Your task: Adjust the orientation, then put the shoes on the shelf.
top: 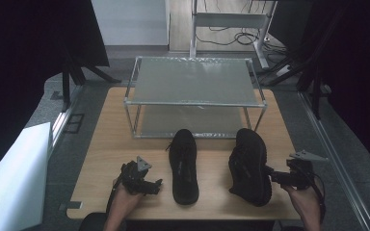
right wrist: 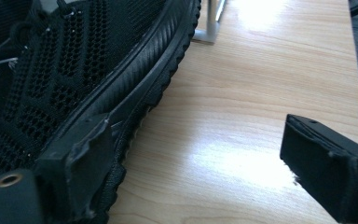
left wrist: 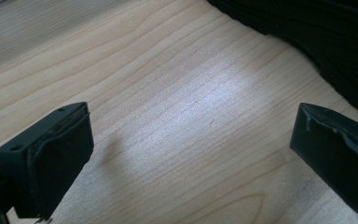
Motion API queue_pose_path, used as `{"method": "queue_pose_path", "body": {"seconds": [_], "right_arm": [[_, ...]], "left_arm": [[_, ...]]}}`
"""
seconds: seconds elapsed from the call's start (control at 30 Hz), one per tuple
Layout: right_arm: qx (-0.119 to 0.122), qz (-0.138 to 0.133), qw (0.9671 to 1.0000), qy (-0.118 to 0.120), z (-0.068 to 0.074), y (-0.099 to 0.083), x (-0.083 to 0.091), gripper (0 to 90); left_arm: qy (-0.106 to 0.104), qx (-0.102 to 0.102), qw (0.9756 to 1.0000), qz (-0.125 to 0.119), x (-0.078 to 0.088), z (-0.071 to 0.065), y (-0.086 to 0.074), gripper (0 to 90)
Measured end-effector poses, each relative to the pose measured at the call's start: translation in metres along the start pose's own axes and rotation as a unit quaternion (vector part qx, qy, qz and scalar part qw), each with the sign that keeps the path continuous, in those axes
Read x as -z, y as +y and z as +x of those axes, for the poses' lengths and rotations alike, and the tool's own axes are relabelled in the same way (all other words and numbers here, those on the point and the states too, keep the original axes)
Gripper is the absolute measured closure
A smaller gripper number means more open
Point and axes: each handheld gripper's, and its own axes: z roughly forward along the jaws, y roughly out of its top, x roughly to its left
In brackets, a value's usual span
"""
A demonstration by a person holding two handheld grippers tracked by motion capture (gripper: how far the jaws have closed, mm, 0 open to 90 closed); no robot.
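Two black mesh shoes lie on the wooden table (top: 212, 166). The left shoe (top: 183, 166) is flat with its toe pointing away. The right shoe (top: 250, 166) is tipped onto its side. My left gripper (top: 156, 185) sits just left of the left shoe, open, with bare wood between its jaws (left wrist: 191, 154); that shoe's sole edge (left wrist: 326, 42) is at the upper right there. My right gripper (top: 272, 175) is open beside the right shoe's outer side. One of its fingers (right wrist: 86, 163) rests against the ribbed sole (right wrist: 135, 93), the other stands apart over bare table.
A two-tier metal rack (top: 195, 94) with grey shelves stands at the back of the table, just behind the shoe toes. A white panel (top: 14, 178) leans off the table's left side. Dark tripod legs and cables lie on the floor beyond.
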Motion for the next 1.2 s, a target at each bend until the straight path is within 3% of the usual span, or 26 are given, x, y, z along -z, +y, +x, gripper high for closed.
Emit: {"method": "queue_pose_path", "body": {"seconds": [0.47, 0.57, 0.73, 0.97, 1.2], "right_arm": [[-0.029, 0.014, 0.9995, 0.006, -0.018, -0.011, -0.003, 15.2], [-0.021, 0.047, 0.9986, 0.011, -0.022, -0.018, -0.012, 15.2], [-0.031, 0.062, 0.9974, 0.019, -0.028, -0.024, -0.019, 12.9], [-0.034, 0.049, 0.9981, 0.014, -0.031, -0.026, -0.018, 10.5], [-0.035, 0.023, 0.9988, 0.026, -0.03, -0.022, -0.008, 8.8]], "left_arm": [[-0.003, -0.002, 1.0, 0.001, 0.0, -0.001, 0.0, 0.0], [-0.004, -0.002, 1.0, 0.001, -0.001, -0.001, 0.0, 0.0], [-0.004, -0.002, 1.0, 0.002, -0.001, -0.002, 0.0, 0.0], [-0.01, 0.016, 0.9998, 0.0, 0.0, -0.001, 0.001, 0.0], [-0.018, 0.03, 0.9992, -0.019, 0.005, -0.002, 0.005, 0.0]]}}
